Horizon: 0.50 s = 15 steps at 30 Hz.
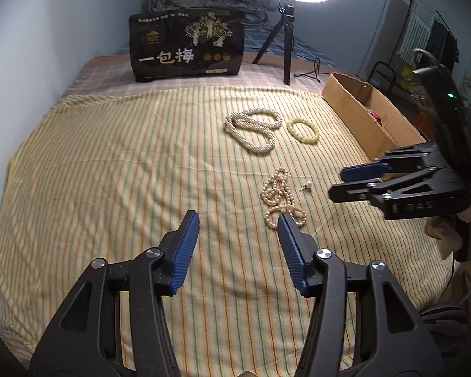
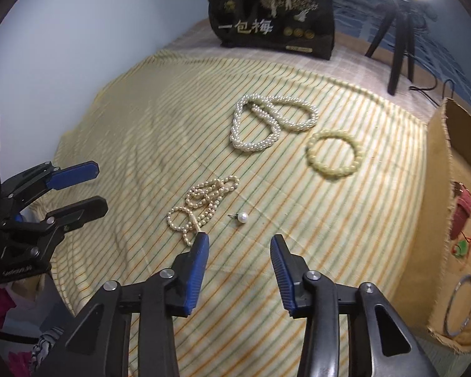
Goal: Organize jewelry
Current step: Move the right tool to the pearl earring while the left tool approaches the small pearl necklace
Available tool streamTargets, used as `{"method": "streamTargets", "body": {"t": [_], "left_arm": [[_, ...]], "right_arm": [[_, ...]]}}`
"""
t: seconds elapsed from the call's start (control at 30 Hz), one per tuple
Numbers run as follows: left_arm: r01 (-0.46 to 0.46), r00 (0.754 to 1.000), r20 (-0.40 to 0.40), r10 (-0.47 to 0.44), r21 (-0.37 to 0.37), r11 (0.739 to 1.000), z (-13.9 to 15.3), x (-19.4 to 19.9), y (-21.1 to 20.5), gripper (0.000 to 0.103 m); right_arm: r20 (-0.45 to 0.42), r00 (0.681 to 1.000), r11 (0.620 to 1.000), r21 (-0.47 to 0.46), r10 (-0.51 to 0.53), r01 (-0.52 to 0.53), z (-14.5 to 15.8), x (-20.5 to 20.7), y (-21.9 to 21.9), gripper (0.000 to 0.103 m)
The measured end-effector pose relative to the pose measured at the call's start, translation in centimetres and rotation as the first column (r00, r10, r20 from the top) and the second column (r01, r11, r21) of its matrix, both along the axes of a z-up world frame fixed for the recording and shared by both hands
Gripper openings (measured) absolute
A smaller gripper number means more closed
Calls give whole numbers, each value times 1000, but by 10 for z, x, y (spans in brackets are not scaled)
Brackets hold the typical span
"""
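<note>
Left tongs [image 1: 238, 220] are hanging over the striped bedspread [image 1: 110, 172] with the jaws a moderate way apart and nothing between them. The right-hand blue pad [image 1: 290, 251] sits in front of the near end of the small cream pearl strand [image 1: 281, 198], so in the left wrist view I can't tell if it's touching the beads or just hovering over them.

Right tongs [image 2: 240, 240] are also part open, gap fairly narrow, nothing gripped. Their left pad [image 2: 197, 270] tip is right at the tail of that same pearl strand [image 2: 201, 204], looks like touching or just beside it, can't say which. Just past the gap between the pads lies a single pearl stud earring [image 2: 242, 217], post pointing left, apart from the strand but near it.

Each pair of tongs shows up in the other camera: right tongs [image 1: 342, 182] come in from the right edge, left tongs [image 2: 99, 187] from the left edge, both pointing toward the small strand.

Further out there's a chunky twisted white pearl necklace [image 2: 267, 122] folded into loops, and just to its right a pale yellow-green bead bracelet [image 2: 334, 152], not touching it as far as I can see.

Along the right side of the bed is an open cardboard box [image 2: 439, 188] with a red item, something green and a silver bangle [image 2: 460, 304] inside. At the back stand a black bag with gold print [image 2: 270, 19] and a ring light on a tripod [image 1: 285, 40].
</note>
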<state>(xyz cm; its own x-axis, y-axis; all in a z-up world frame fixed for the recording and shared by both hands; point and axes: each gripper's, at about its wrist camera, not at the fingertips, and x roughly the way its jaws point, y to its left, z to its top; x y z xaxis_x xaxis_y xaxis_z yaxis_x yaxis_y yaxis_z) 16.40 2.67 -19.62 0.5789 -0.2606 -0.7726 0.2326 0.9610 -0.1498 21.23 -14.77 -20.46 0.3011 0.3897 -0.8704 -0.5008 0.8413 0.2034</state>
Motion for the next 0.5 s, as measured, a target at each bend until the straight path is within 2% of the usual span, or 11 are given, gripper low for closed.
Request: {"method": "streamTargets", "body": {"t": [0.4,0.5], "left_arm": [[36,999,-23,-36,-5,999,-17,5,-7,49],[48,999,-24,-48,-5,999,-20,5,-11,49]], "right_arm": [[29,999,997,-68,28,-26,-15,12,25,30],[38,998,994,-101,46,-42,-19,13,30,24]]}}
